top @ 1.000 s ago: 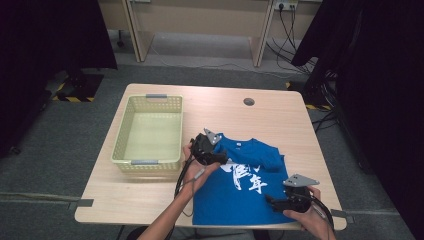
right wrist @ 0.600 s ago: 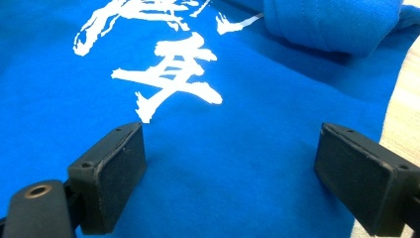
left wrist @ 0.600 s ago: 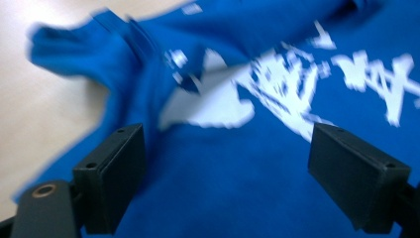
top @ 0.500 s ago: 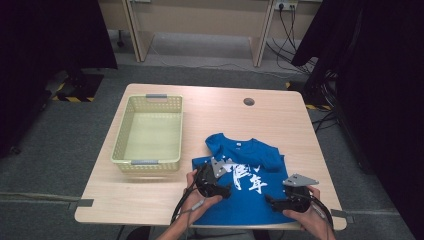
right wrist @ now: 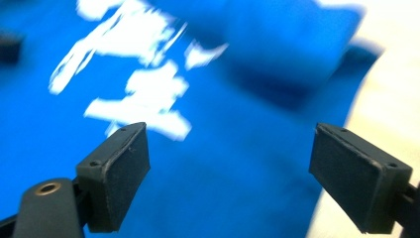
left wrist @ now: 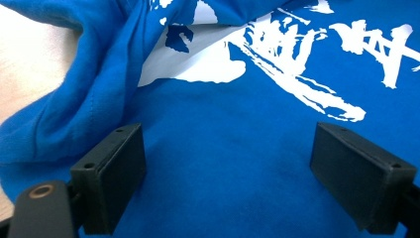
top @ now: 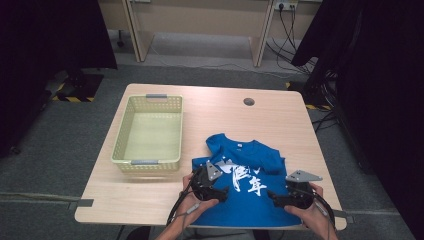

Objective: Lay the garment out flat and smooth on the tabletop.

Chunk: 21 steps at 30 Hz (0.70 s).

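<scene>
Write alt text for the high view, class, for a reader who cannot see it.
A blue T-shirt with white print lies on a wooden table, and a person's two hands hold the left gripper and right gripper over its near half, jaws open. A pale green basket sits to the shirt's left, with nothing visible inside.

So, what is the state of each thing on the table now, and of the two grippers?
Shirt: lying print up, left sleeve folded in, not gripped.
Basket: empty, upright.
Left gripper: open, low over the shirt.
Right gripper: open, over the shirt's right edge.
</scene>
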Each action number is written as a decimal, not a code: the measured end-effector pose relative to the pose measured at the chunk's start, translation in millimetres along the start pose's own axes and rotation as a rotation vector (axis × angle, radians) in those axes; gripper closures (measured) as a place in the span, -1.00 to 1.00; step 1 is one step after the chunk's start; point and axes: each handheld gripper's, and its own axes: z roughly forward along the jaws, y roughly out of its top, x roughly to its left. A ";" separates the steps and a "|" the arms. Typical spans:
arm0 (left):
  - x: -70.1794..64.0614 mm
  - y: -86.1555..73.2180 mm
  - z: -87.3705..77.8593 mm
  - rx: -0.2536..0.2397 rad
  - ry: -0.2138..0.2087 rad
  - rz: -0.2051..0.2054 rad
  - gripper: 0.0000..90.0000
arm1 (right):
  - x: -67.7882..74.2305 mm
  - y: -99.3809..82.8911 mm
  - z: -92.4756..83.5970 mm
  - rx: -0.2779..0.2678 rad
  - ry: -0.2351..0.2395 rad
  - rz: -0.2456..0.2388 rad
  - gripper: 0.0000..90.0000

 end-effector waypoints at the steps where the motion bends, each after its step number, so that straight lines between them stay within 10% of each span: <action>1: 0.3 0.0 0.0 0.001 -0.001 0.001 -0.71 | -1.8 5.0 2.3 -0.018 -0.016 0.003 -0.65; 9: 0.6 -0.1 0.1 -0.001 -0.004 0.005 -0.70 | -7.1 29.9 42.3 0.043 -0.090 -0.024 -0.58; 12: 0.2 -0.3 -0.6 -0.003 -0.011 0.018 -0.65 | -17.5 43.9 50.3 0.022 -0.125 -0.026 -0.15; 21: 0.7 -0.2 -0.5 -0.004 -0.018 0.023 -0.64 | -39.9 75.7 70.5 -0.060 -0.209 0.038 -0.03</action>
